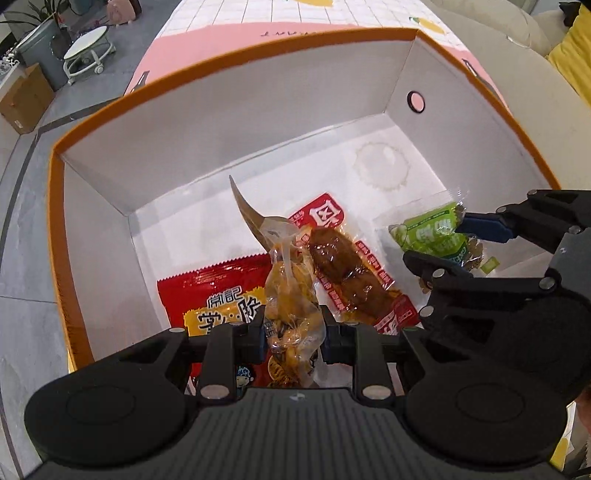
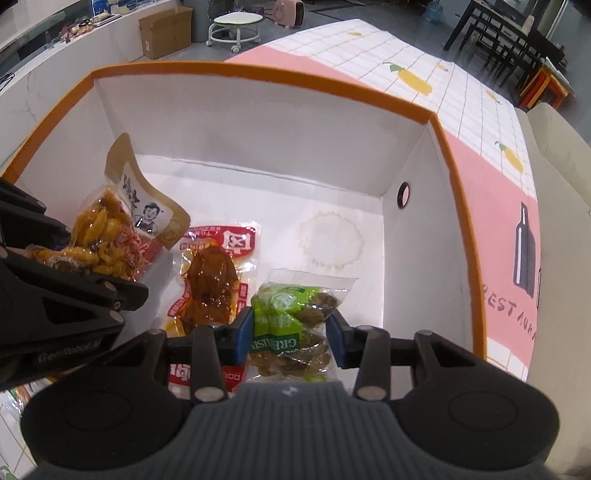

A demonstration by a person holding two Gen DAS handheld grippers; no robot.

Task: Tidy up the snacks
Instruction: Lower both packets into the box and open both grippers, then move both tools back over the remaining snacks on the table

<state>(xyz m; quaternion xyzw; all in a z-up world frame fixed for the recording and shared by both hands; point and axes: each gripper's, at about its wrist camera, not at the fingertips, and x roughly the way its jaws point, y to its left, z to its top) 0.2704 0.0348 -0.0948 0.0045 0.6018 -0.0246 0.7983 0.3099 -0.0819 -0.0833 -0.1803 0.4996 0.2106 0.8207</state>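
Observation:
An orange-rimmed white box holds the snacks. My left gripper is shut on a clear packet of yellow snack pieces, held over the box's near side; the packet also shows in the right wrist view. My right gripper is shut on a green raisin packet, held inside the box at its right; it also shows in the left wrist view. A red-and-clear packet of brown meat lies on the box floor between them. A red bag lies under the left gripper.
The box stands on a pink and white checked tablecloth. A round hole is in the box's right wall. A cardboard carton and a white stool stand on the floor beyond. A beige sofa is at the right.

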